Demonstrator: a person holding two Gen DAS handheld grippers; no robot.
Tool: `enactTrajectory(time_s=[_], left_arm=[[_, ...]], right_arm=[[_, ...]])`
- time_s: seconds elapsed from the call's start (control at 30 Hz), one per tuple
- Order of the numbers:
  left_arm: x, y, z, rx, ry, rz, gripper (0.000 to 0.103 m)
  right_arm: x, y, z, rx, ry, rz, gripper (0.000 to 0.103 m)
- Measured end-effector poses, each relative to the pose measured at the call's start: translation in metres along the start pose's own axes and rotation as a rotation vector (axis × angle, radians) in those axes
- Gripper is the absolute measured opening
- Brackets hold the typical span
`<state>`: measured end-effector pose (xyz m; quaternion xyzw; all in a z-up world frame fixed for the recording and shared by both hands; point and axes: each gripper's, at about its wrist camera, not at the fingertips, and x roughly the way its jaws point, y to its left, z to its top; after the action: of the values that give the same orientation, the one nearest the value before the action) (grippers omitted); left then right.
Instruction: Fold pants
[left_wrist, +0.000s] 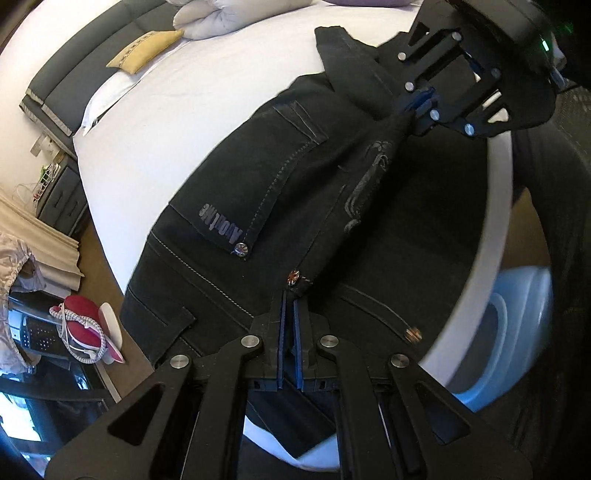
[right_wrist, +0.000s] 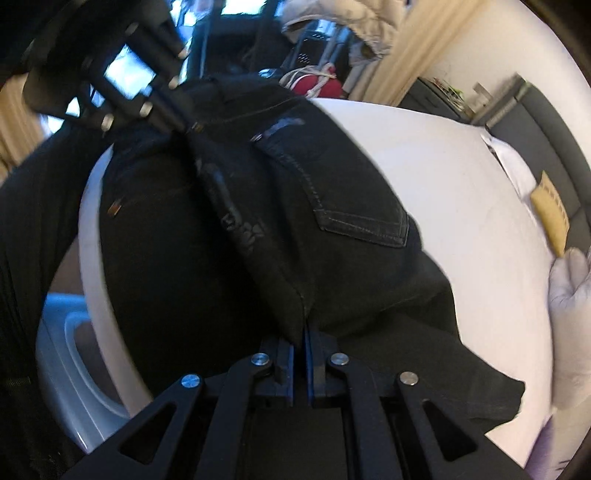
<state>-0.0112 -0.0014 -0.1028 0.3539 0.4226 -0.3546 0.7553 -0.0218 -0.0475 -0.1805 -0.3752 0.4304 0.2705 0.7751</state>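
Observation:
Black jeans (left_wrist: 280, 192) with grey stitching and a back pocket lie on a white bed. My left gripper (left_wrist: 290, 295) is shut on the waistband by a metal rivet (left_wrist: 293, 277). My right gripper (left_wrist: 413, 107) shows at the upper right of the left wrist view, shut on another part of the same fold. In the right wrist view my right gripper (right_wrist: 301, 332) is shut on a fold of the jeans (right_wrist: 332, 206), and my left gripper (right_wrist: 177, 118) pinches the fabric at the upper left. The cloth is stretched between the two grippers, raised above the rest of the jeans.
The white bed sheet (left_wrist: 177, 122) extends left; a yellow cushion (left_wrist: 147, 50) and pale duvet (left_wrist: 221, 18) lie near the dark headboard (left_wrist: 74, 62). A light blue plastic bin (left_wrist: 517, 325) stands beside the bed. Red shoes (left_wrist: 85, 328) lie on the floor.

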Motion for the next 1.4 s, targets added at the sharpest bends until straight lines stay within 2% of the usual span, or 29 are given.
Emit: enactTrajectory(time_s=[0.1,0.3,0.47,0.63,0.87,1.1,1.2,1.27,1.4], left_arm=[[-0.004,-0.021,-0.012,0.022,0.004,0.002,0.002],[-0.003,-0.058,-0.034,0.080,0.009,-0.002,0.002],[-0.005,-0.057,-0.027,0.095,0.009,-0.001,0.002],[-0.010,-0.055,-0.028,0.119,0.017,0.001,0.002],[-0.008,-0.058,-0.024,0.098,0.015,0.014,0.003],[-0.016,-0.049,-0.037,0.043,0.026,0.010,0.008],[-0.033,-0.033,-0.041,-0.019,0.065,-0.067,0.009],[-0.049,-0.023,-0.040,-0.042,0.063,-0.090,0.009],[-0.077,0.000,-0.008,-0.175,-0.088,-0.106,0.009]], right_arm=[[0.002,0.022,-0.003,-0.044,0.020,-0.039,0.006],[0.007,0.039,-0.005,-0.091,0.049,-0.099,0.006],[0.007,0.057,-0.004,-0.121,0.059,-0.149,0.006],[0.010,0.055,-0.004,-0.108,0.058,-0.151,0.006],[0.012,0.059,-0.013,-0.070,0.052,-0.156,0.006],[0.015,0.081,-0.018,-0.079,0.058,-0.185,0.009],[0.015,0.088,-0.018,-0.071,0.060,-0.197,0.009],[0.016,0.091,-0.018,-0.061,0.058,-0.202,0.009],[0.017,0.096,-0.019,-0.040,0.052,-0.218,0.009]])
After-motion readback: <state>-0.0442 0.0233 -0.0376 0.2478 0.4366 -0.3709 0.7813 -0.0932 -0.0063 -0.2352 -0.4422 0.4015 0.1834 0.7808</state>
